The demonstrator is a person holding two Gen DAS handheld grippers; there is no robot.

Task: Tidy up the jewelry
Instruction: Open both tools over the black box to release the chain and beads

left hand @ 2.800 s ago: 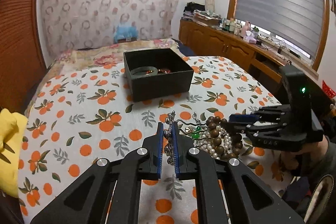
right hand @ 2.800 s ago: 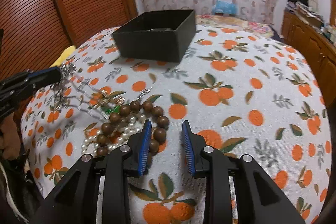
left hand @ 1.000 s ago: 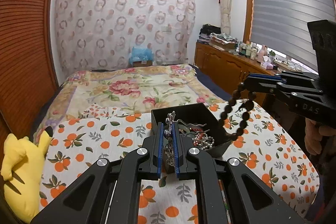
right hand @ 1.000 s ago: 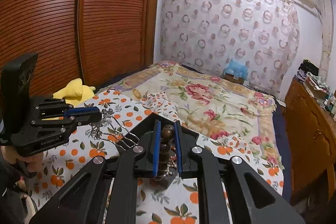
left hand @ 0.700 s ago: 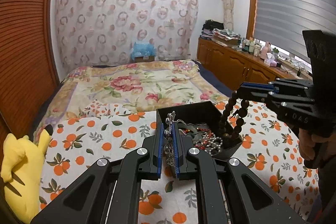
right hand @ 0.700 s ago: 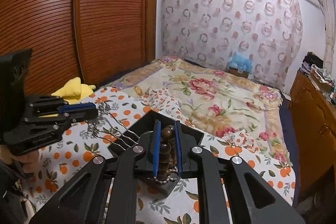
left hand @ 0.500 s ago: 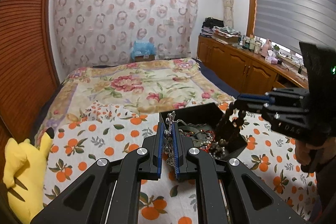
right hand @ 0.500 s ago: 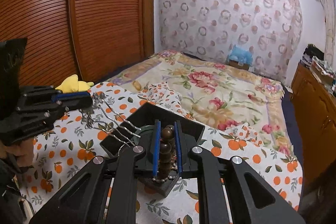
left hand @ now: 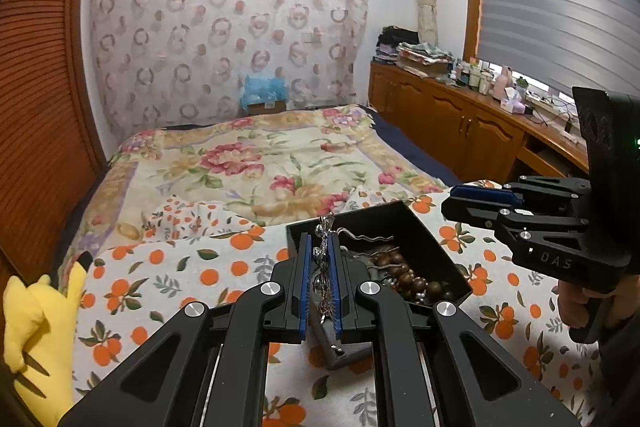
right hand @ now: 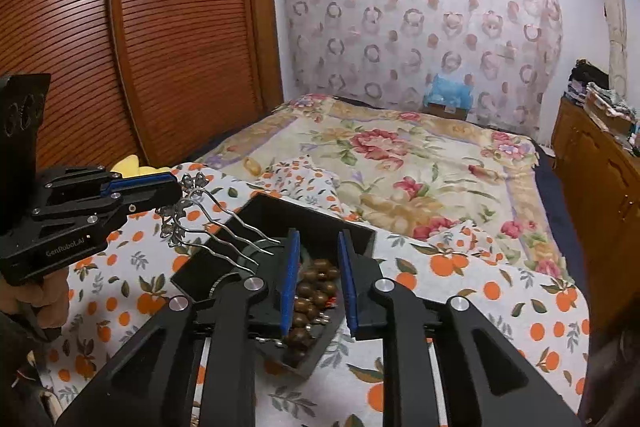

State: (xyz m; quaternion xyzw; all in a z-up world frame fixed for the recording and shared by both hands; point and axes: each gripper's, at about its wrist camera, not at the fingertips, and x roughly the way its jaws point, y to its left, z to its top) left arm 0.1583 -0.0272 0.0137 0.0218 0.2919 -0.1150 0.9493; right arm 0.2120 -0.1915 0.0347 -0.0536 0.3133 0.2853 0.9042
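Change since earlier frames: the wooden bead string (right hand: 310, 301), half a second ago pinched in the right claw (right hand: 316, 281) above the box, now lies inside the black box (right hand: 320, 223); the right claw has gone from pressed together to spread
Right claw: fingers apart and empty, hanging directly over the beads just dropped; the left wrist view shows it beside the box's right wall
Left claw (left hand: 320, 281): pressed together on the silver hairpins (right hand: 212, 217), gripping their ornamented heads, as it was in all earlier frames
Hairpins: wavy prongs reach out over the box's open top, tips above the interior, not yet resting in it
Box contents: brown beads (left hand: 404, 277) heaped at the near right; pearl and metal pieces show among them, too small to sort
Box location: on the orange-print cloth (left hand: 208, 267) spread on the bed
Step in hand: depositing; bead string judged delivered, hairpins next
Next move calls for: lowering the left claw until the prongs sit within the walls, then spreading it; the right claw should clear upward first, since both crowd the same opening
Risk: long prongs may catch the rim or snag the bead string on release
Bystander: yellow plush toy (left hand: 38, 339) at the left edge, apart from the work
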